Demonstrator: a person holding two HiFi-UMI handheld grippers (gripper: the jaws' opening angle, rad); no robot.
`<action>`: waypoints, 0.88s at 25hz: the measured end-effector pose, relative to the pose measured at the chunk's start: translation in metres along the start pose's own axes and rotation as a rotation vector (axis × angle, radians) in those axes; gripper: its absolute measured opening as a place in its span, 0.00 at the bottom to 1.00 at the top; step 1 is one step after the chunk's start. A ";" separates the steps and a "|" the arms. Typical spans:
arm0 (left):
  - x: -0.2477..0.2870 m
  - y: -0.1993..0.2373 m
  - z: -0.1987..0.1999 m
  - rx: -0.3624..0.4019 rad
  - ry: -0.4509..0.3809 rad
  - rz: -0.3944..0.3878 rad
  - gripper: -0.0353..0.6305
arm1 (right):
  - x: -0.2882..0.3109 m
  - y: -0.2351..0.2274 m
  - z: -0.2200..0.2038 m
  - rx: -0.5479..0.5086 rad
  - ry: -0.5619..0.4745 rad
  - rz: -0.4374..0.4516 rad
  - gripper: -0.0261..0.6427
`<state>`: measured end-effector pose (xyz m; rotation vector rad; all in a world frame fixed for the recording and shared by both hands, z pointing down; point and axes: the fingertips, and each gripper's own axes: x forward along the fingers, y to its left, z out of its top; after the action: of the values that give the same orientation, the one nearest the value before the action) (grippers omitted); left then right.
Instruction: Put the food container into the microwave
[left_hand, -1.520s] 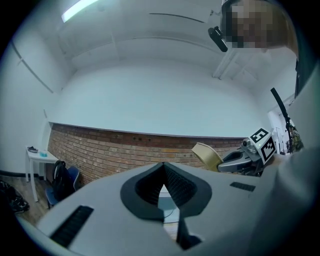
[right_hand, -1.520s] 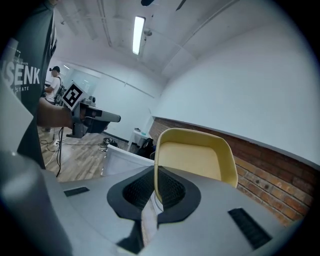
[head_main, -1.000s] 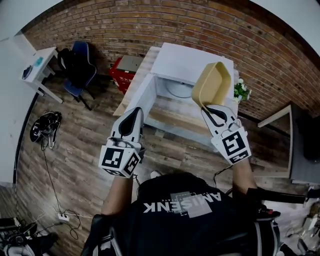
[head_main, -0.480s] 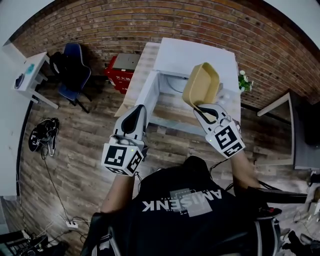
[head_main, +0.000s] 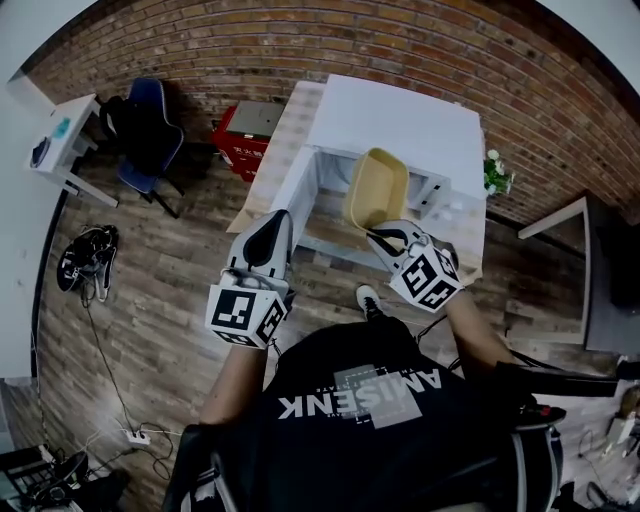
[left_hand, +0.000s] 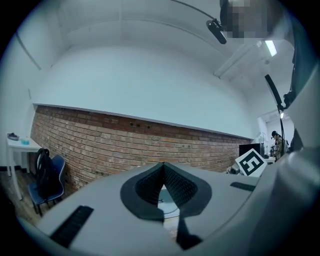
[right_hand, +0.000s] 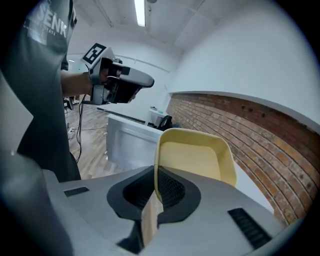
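Observation:
A pale yellow food container (head_main: 378, 188) hangs tilted in front of the white microwave (head_main: 400, 115), whose door (head_main: 298, 188) stands swung out to the left. My right gripper (head_main: 385, 236) is shut on the container's near rim. In the right gripper view the container (right_hand: 196, 156) rises past the jaws, and the right gripper (right_hand: 156, 186) pinches its wall. My left gripper (head_main: 266, 238) is shut with nothing in it, just left of the open door. In the left gripper view the left gripper (left_hand: 162, 183) has its pads together, and the brick wall lies ahead.
The microwave sits on a wooden table (head_main: 268, 172) against the brick wall. A red box (head_main: 244, 138) and a blue chair (head_main: 150, 128) stand to the left, and a small plant (head_main: 494, 172) to the right. Cables (head_main: 85, 260) lie on the floor.
My right gripper has come down and to the left with the container, from above the microwave's top to the front of its opening. The left gripper has shifted slightly.

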<state>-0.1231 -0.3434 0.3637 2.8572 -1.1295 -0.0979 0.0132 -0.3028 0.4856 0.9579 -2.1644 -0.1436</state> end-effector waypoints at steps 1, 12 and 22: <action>0.003 0.000 -0.002 -0.002 0.003 0.006 0.07 | 0.005 0.001 -0.006 -0.005 0.009 0.021 0.11; 0.022 0.011 -0.029 -0.024 0.049 0.108 0.07 | 0.058 0.018 -0.056 -0.173 0.074 0.268 0.11; 0.018 0.011 -0.039 -0.013 0.057 0.214 0.07 | 0.099 0.006 -0.102 -0.205 0.127 0.352 0.11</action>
<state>-0.1141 -0.3624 0.4032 2.6885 -1.4062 -0.0119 0.0351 -0.3468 0.6193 0.4498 -2.1155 -0.1260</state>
